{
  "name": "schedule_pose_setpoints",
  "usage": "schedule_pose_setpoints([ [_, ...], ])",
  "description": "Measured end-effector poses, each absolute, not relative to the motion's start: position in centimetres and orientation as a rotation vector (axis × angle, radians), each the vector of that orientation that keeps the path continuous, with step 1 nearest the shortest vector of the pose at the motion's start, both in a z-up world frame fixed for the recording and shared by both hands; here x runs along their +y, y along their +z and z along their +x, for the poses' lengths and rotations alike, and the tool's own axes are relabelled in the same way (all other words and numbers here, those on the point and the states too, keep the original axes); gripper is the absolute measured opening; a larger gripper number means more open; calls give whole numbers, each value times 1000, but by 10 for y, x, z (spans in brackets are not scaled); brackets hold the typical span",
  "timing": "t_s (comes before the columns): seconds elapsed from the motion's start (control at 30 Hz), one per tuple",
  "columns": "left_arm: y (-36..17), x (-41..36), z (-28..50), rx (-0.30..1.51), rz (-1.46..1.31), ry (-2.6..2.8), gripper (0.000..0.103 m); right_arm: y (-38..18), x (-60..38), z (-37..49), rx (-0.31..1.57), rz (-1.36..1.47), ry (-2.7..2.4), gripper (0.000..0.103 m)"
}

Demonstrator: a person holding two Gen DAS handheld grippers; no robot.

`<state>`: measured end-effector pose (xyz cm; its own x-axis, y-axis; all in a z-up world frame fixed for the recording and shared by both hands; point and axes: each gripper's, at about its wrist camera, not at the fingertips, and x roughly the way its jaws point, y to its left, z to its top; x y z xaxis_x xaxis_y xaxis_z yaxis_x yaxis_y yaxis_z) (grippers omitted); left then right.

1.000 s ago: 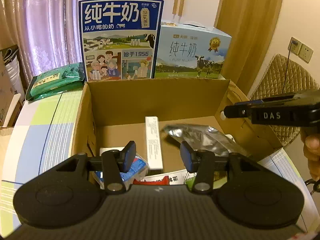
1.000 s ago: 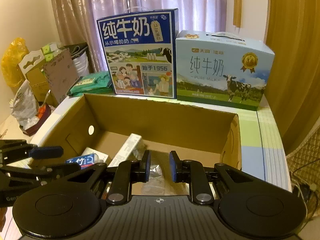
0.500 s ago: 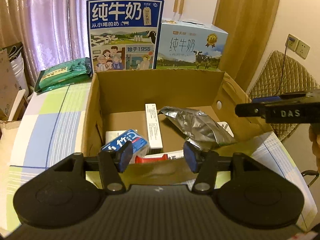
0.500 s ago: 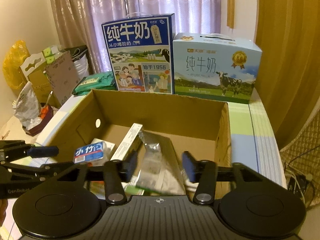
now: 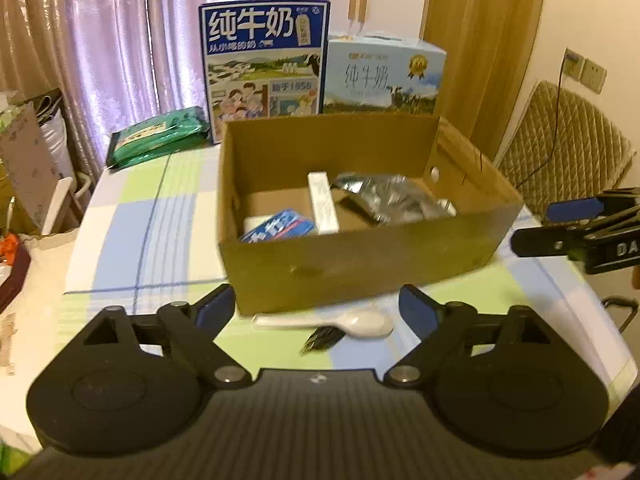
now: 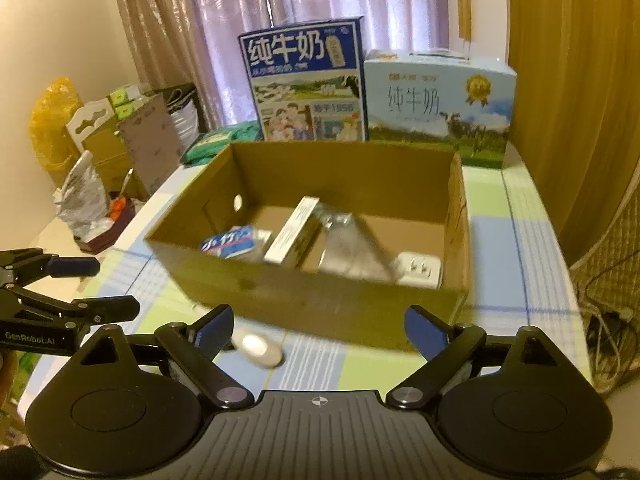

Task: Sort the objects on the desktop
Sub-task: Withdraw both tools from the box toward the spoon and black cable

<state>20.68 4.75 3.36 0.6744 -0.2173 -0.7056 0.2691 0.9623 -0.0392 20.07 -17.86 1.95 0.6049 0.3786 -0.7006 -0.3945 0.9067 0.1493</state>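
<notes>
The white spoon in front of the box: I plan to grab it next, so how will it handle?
The white spoon looks glossy, so probably stiff and slippery between pads. It lies flat on the tablecloth, so likely hard to get under. Its rounded bowl may rock if pushed.

The left gripper [image 5: 312, 306] has its jaws spread wide and grips nothing; its blue-padded fingers [image 5: 418, 312] point forward and slightly down. The right gripper [image 6: 318, 326] is likewise spread wide and empty, level beside it. Each shows at the edge of the other's view, side on, jaws parted.
</notes>
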Motion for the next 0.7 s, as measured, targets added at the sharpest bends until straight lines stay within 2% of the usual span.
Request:
schedule_pose_setpoints([
  [0.17, 26, 55, 183, 806, 110, -273, 94, 8, -175, 175, 834, -15, 473, 92],
  [0.7, -13, 63, 167, 894, 194, -387, 94, -35, -155, 144, 849, -159, 561, 91],
])
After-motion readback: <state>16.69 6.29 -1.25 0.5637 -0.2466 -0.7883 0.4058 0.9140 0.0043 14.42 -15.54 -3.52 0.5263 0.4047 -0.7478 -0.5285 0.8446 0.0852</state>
